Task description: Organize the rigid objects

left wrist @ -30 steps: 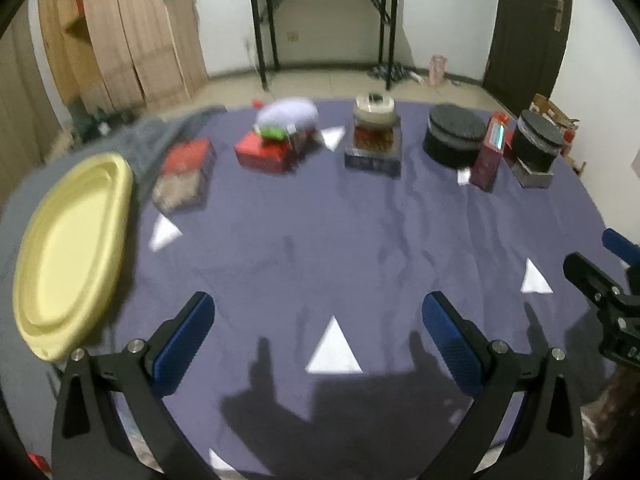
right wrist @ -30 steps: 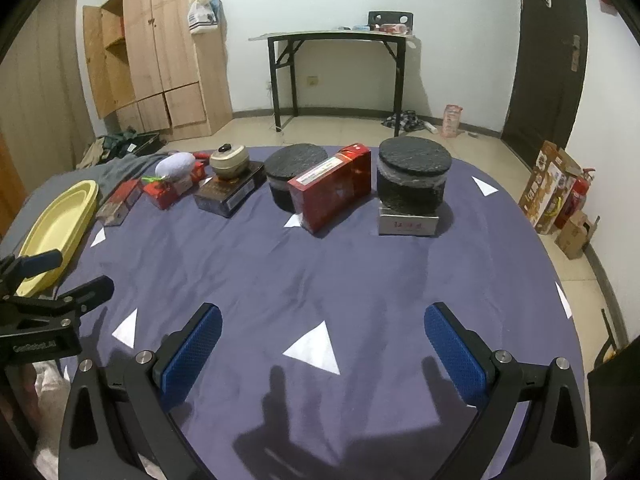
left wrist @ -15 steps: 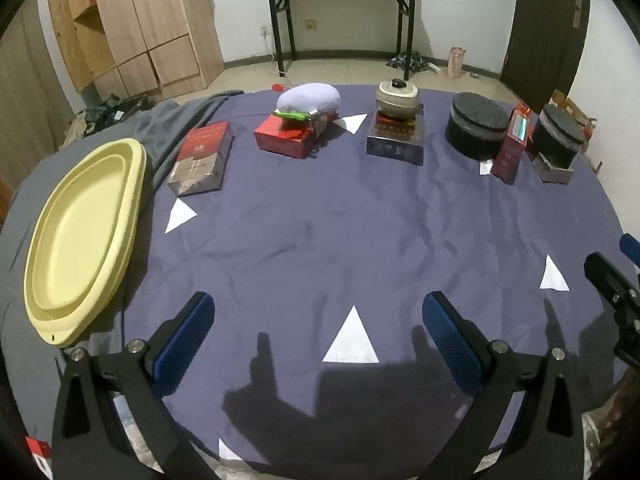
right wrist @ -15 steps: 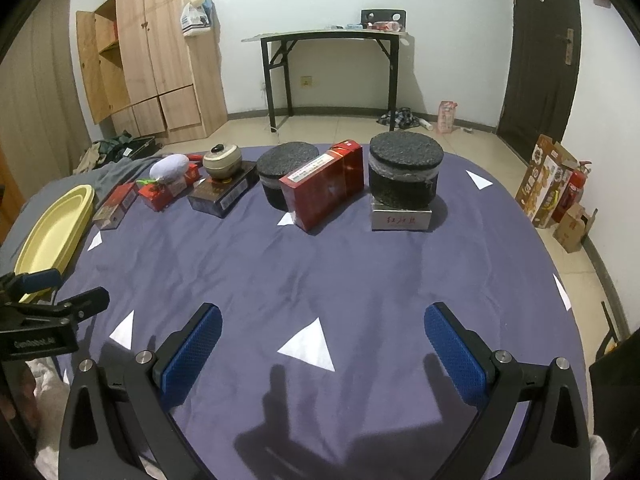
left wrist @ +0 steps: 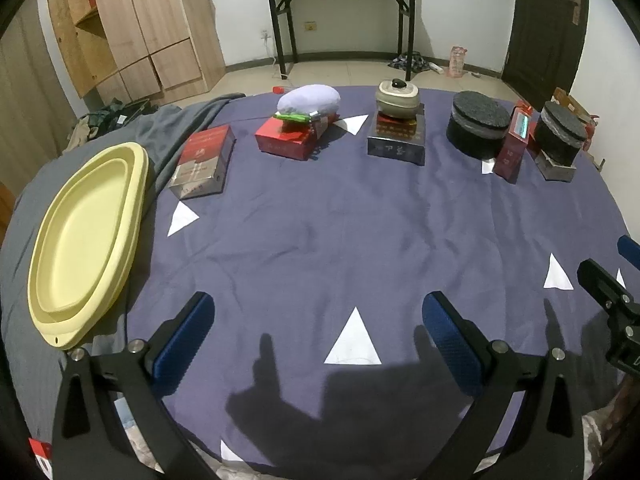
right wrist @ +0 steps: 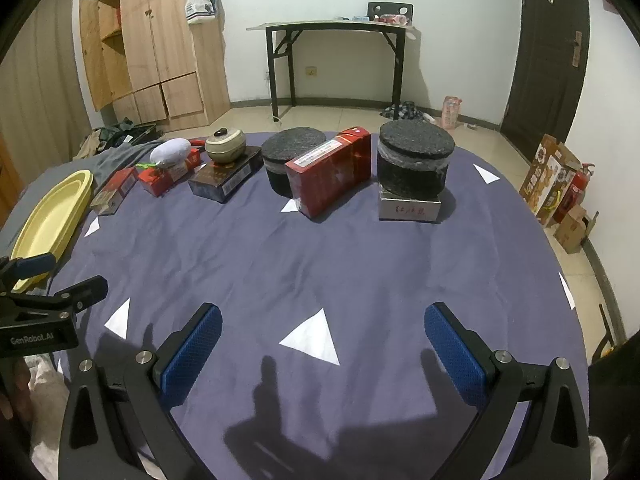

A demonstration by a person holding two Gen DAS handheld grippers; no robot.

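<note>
Left wrist view first: our left claw (left wrist: 318, 328) is spread wide with nothing between its blue pads, hanging low over the near edge of the surface (left wrist: 320, 232), which is covered in a purple cloth with white triangles. The task's stuff sits in a row along the far side. From the left: a yellow oval tray (left wrist: 86, 240) with its long axis running near-to-far, then a flat red-and-silver box (left wrist: 202, 162) lying with its long side pointing away from us, a red box with a pale pouch on top (left wrist: 300, 128), a dark box carrying a small lidded pot (left wrist: 398, 120), and a black round tin (left wrist: 478, 124).

Over on the right wrist view, our right claw (right wrist: 324, 344) is also wide open and empty, well short of the row. A tall red carton (right wrist: 330, 170) stands on its long edge, long axis angled away to the right, just beside a second black tin on a silver box (right wrist: 414, 172).
</note>
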